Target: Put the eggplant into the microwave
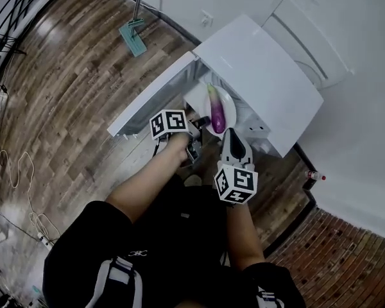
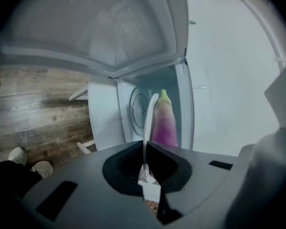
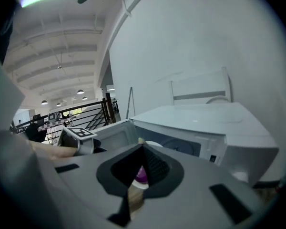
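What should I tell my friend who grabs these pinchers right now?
Left gripper: shut on the plate rim.
Right gripper: looks shut on the rim's other side.
The eggplant lies on the plate, held at the mouth of the microwave, not yet inside. The door stands wide open.
Done: door open, plate up at the opening.
Left: slide the plate in, let go, pull both grippers out.

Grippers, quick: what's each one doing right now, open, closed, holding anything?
Left gripper: jaws closed on the rim of the plate carrying the eggplant.
Right gripper: jaws appear closed on the same plate's rim.
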A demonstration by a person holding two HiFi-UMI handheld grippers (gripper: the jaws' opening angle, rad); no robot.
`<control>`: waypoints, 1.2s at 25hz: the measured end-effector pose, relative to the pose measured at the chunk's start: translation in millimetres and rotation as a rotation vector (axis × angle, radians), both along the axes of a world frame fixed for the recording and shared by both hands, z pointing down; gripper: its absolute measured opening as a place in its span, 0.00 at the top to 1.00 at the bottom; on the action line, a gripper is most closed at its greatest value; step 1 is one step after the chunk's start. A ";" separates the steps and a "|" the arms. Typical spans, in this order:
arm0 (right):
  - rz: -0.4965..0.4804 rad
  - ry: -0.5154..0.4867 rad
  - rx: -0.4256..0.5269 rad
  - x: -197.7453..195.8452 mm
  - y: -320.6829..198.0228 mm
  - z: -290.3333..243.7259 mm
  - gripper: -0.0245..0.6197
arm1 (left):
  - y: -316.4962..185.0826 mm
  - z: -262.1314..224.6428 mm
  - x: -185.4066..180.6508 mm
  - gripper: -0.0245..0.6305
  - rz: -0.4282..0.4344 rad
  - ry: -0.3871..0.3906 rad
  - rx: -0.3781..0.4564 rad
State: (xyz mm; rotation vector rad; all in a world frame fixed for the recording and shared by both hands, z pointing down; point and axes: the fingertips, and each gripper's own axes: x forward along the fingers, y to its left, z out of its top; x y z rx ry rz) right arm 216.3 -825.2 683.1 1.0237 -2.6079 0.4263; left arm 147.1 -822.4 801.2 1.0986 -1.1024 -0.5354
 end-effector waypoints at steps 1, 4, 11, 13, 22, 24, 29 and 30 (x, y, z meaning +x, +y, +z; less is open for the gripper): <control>0.001 -0.021 0.004 1.2 -3.8 12.7 0.94 | -6.4 10.9 0.8 0.94 0.003 -0.004 0.003; 0.002 -0.071 0.038 6.5 -15.1 47.9 0.94 | -28.9 37.9 0.8 0.94 -0.001 -0.018 0.040; 0.029 -0.159 0.105 16.3 -24.9 104.2 0.94 | -75.6 62.2 -3.9 0.94 0.025 -0.062 0.205; 0.033 -0.178 0.122 17.9 -22.5 107.9 0.94 | -86.6 60.9 -6.5 0.94 0.028 -0.080 0.228; 0.034 -0.178 0.111 23.1 1.5 113.9 0.94 | -120.9 65.4 -8.9 0.94 0.020 -0.091 0.187; 0.043 -0.173 0.107 26.8 4.2 117.1 0.94 | -129.2 68.5 -5.0 0.94 0.019 -0.100 0.176; 0.066 -0.164 0.102 37.5 10.4 119.0 0.94 | -149.6 74.8 3.7 0.94 0.051 -0.142 0.141; 0.071 -0.158 0.108 40.5 10.3 119.1 0.94 | -153.3 74.4 4.7 0.94 0.058 -0.152 0.141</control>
